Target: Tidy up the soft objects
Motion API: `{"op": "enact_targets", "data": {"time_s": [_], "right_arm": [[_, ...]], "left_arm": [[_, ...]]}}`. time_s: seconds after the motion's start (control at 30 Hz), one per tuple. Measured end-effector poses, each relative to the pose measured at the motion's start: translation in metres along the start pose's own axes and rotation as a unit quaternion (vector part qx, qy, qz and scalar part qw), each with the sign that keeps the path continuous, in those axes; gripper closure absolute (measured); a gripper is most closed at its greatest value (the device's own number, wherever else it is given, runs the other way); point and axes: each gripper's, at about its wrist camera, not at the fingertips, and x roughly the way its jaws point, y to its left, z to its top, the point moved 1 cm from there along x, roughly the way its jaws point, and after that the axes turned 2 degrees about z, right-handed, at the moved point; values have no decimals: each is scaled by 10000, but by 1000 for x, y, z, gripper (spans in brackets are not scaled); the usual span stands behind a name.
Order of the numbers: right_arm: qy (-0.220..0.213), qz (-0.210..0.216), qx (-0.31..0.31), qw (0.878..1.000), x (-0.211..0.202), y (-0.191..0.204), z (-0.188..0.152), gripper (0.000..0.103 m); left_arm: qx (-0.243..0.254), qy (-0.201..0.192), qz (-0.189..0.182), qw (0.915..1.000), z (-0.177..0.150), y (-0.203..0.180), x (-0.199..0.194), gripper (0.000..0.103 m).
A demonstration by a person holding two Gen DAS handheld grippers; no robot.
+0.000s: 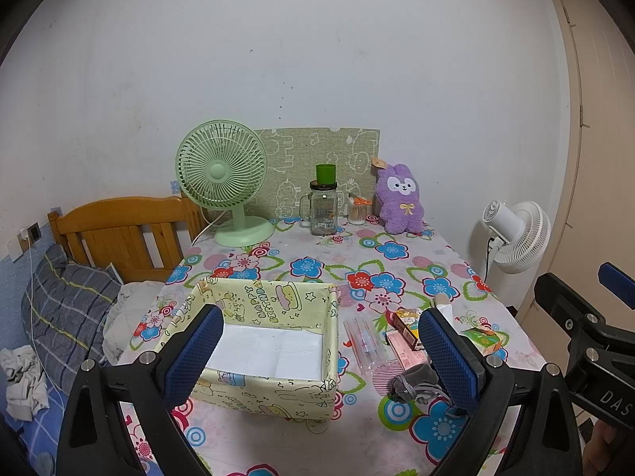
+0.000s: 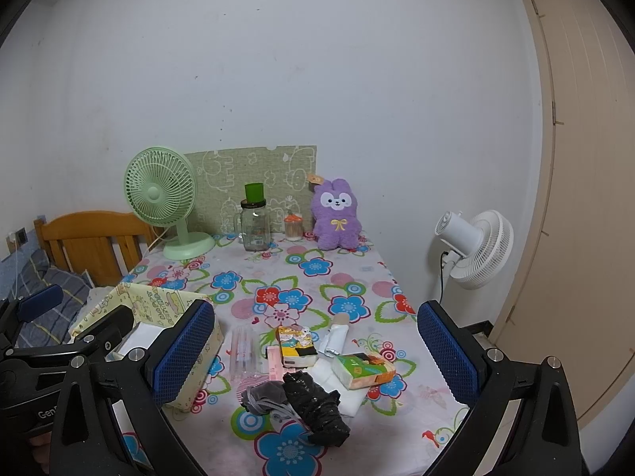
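A yellow fabric storage box (image 1: 274, 357) stands open on the flowered table, white-bottomed with nothing inside; my left gripper (image 1: 321, 357) hangs open above it. In the right wrist view the box (image 2: 158, 313) lies at the left. My right gripper (image 2: 317, 351) is open over a pile: a grey drawstring pouch (image 2: 264, 394), a crumpled black bag (image 2: 317, 404), a tissue pack (image 2: 363, 369), a white tube (image 2: 335, 337), a cartoon box (image 2: 295, 343) and a clear plastic pack (image 2: 242, 351). The pouch (image 1: 416, 382) also shows beside my left gripper's right finger. A purple plush rabbit (image 2: 336, 214) sits at the back.
A green desk fan (image 1: 222, 178), a glass jar with a green cup on top (image 1: 323, 206) and a cotton swab pot (image 1: 357, 210) line the wall. A white floor fan (image 2: 474, 248) stands right of the table. A wooden bed (image 1: 119, 234) with a plaid pillow lies left.
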Motion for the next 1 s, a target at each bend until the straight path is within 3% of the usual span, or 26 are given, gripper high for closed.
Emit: {"op": "enact_targets", "data": {"time_s": [1.0], "right_arm": [[26, 33, 31, 10000, 2, -1, 0, 1]], "left_arm": [[50, 40, -22, 10000, 2, 2, 0, 7]]}}
